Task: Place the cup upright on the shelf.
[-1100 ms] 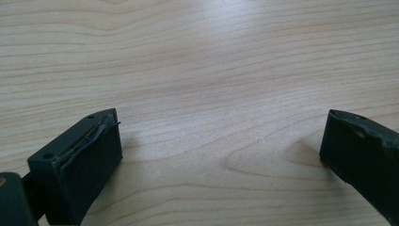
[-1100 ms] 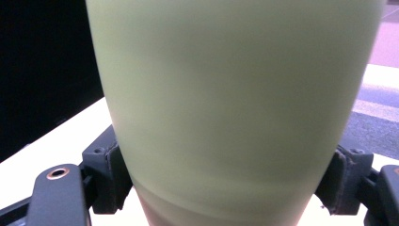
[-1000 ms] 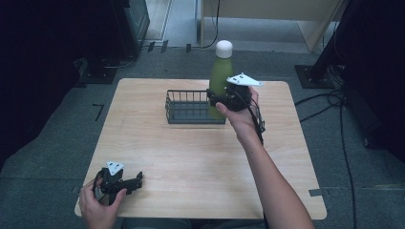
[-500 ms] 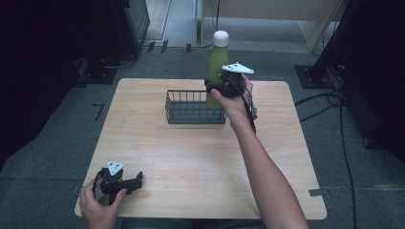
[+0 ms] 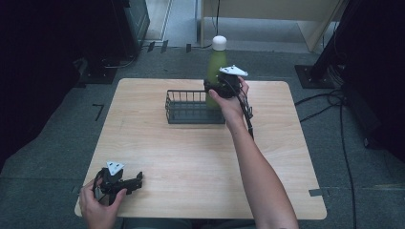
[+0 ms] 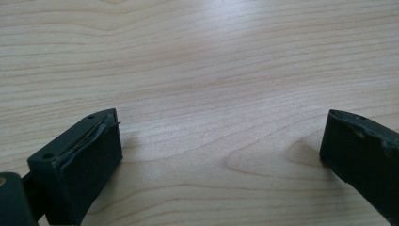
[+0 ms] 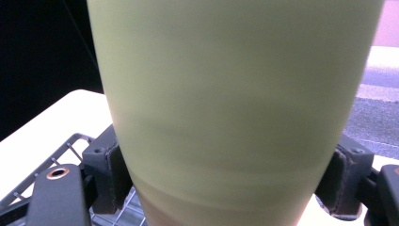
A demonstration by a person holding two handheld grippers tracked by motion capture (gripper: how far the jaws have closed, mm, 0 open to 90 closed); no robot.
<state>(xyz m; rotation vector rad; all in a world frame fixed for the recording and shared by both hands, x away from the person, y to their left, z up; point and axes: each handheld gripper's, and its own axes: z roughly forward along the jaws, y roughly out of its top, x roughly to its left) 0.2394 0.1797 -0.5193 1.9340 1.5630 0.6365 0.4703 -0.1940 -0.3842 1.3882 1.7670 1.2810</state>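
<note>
Bottle rising over the basket

Lifted higher than a second ago, the green bottle (image 5: 216, 71) is hanging upright above the right end of the wire basket (image 5: 193, 107), with the right gripper (image 5: 216, 89) pinching its lower body. Near the worktop's (image 5: 191, 157) front-left corner, the left gripper (image 5: 134, 180) is resting with jaws spread.

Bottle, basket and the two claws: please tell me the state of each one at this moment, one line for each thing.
Green bottle: upright, white cap on, gripped at its body and held over the right end of the basket.
Wire basket: upright on the table, nothing visible inside.
Right claw: shut on the green bottle, one jaw on each side.
Left claw: open, nothing between the jaws, low at the table's near-left corner.
</note>
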